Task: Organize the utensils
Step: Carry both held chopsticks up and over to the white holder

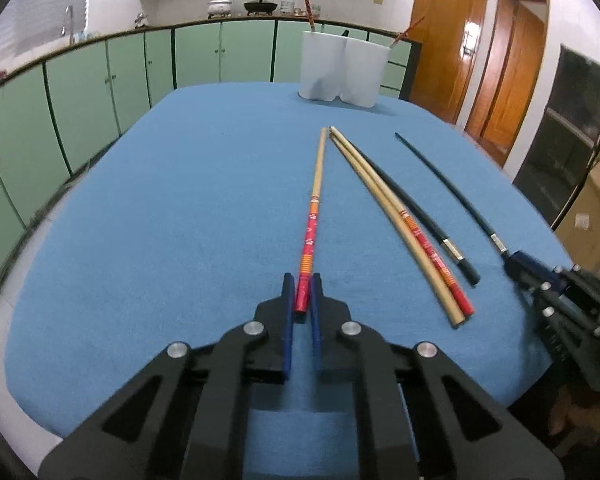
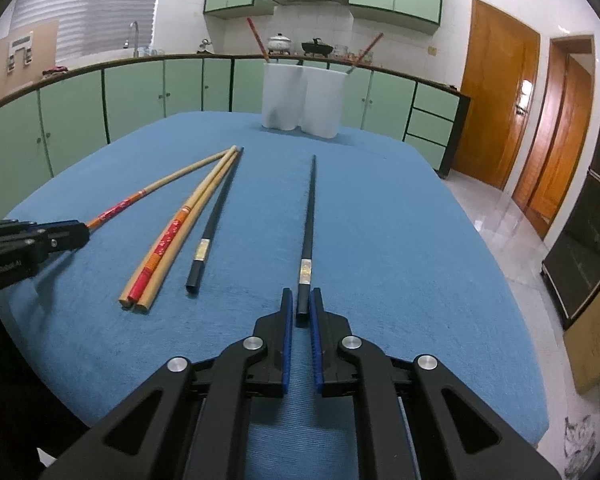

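On the blue table, my left gripper (image 1: 302,280) is shut on the red end of a wooden chopstick (image 1: 315,204) that lies flat; this chopstick also shows in the right wrist view (image 2: 140,196). My right gripper (image 2: 302,294) is shut on the butt of a black chopstick (image 2: 309,220), also lying flat; it shows in the left wrist view (image 1: 452,188). Between them lie two wooden chopsticks (image 2: 180,232) and another black chopstick (image 2: 214,220). A white two-part holder (image 2: 303,98) stands at the far edge with red chopsticks in it.
The blue table cloth (image 2: 400,240) ends in rounded edges near both grippers. Green kitchen cabinets (image 2: 140,92) run behind the table. Wooden doors (image 2: 496,92) and tiled floor are to the right. The holder also shows in the left wrist view (image 1: 342,68).
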The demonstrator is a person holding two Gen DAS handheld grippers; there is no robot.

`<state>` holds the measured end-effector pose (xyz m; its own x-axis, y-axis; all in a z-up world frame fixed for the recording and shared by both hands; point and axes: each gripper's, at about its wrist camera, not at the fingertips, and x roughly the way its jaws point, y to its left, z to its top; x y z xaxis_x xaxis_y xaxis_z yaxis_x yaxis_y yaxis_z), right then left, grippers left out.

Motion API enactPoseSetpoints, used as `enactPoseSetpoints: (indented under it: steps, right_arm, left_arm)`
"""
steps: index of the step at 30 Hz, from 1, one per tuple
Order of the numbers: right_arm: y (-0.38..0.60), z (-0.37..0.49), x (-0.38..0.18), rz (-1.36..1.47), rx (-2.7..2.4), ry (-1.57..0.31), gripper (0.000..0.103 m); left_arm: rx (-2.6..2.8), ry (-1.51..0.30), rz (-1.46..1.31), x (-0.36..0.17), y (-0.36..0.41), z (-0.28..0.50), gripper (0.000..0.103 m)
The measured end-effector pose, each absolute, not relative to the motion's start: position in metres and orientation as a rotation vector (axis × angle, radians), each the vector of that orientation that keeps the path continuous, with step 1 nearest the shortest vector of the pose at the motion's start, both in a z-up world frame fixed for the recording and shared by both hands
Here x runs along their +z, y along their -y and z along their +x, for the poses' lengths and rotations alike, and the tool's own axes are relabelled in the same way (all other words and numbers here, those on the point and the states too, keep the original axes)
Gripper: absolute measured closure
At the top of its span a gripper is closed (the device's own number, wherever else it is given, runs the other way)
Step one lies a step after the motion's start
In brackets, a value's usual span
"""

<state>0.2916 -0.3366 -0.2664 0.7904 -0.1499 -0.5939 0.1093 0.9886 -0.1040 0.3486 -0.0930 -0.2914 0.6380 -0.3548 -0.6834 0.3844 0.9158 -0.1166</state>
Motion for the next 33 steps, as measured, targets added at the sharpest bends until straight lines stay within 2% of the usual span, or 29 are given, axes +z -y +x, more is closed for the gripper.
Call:
enactPoseSetpoints:
  steps: [6,20,33]
  right_arm:
    - [0.339,0.292,-0.259,-0.053,-0.125,-0.639,0.096]
    - [0.349,0.261,-0.144,-0.007,-0.068,-0.534,0.096]
    - [0.358,0.271,-0.064,-0.044,0.039,-0.638,0.097]
  left_arm:
    - [-0.409,-0.76,-0.034,-0.271,0.09,0.338,0.098]
    - [-0.401,-0.64,-0.059,-0.163,0.066,0.319,0.098]
    - [-0.472,-0.639,0.009,-0.106,0.056,0.328,0.098]
